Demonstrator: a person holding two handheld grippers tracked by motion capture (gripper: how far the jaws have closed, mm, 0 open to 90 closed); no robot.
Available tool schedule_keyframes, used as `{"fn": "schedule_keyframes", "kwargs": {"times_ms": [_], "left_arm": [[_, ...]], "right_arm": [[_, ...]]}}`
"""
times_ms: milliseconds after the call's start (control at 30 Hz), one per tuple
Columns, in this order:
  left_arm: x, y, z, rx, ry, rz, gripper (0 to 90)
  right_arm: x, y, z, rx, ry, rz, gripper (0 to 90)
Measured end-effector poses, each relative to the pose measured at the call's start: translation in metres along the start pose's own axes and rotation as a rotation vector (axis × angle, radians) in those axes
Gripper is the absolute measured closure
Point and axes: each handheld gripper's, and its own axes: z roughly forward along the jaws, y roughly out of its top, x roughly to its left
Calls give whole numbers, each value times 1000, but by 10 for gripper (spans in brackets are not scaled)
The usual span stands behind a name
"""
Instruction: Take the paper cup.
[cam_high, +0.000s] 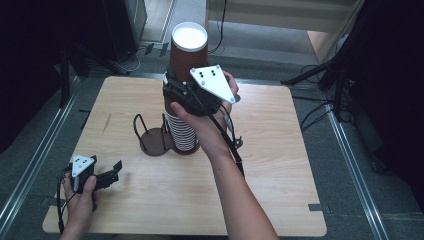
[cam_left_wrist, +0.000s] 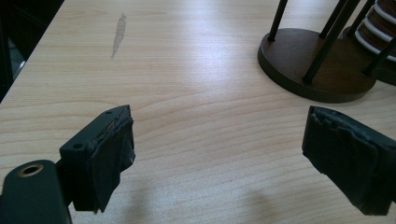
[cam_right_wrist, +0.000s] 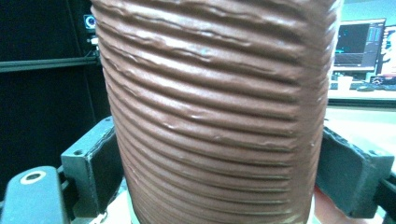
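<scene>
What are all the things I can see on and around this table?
Brown ribbed paper cup: one, brown with a white inside, top of the stack, clamped between the right gripper's jaws.
Stack of brown paper cups with white rims: one stack, count of cups not readable, standing on the table beside the rack.
Dark brown round-based wire rack: one, black upright wires on a brown disc, mid-table.
Light wooden table: one, pale wood, faint grey smear near its left side.
Computer monitor: one, dark, lit, far behind in the right gripper view.
Left gripper: black, jaws apart over bare wood, near left corner.
Right gripper: black, on the top cup.
</scene>
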Motion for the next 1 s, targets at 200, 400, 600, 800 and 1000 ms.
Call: {"fn": "schedule_keyframes", "kwargs": {"times_ms": [200, 400, 600, 800, 1000], "left_arm": [[0, 0, 0, 1, 0, 0, 96], [0, 0, 0, 3, 1, 4, 96], [-1, 0, 0, 4, 2, 5, 96], [-1, 0, 0, 1, 4, 5, 96], [-1, 0, 0, 0, 6, 8, 96]], "right_arm": [[-14, 0, -8, -4, -29, 2, 118], [-26, -3, -16, 3, -47, -13, 117], [-40, -10, -27, 15, -65, -23, 117], [-53, -19, -38, 32, -86, -29, 116], [-63, -27, -47, 40, -100, -24, 116]]}}
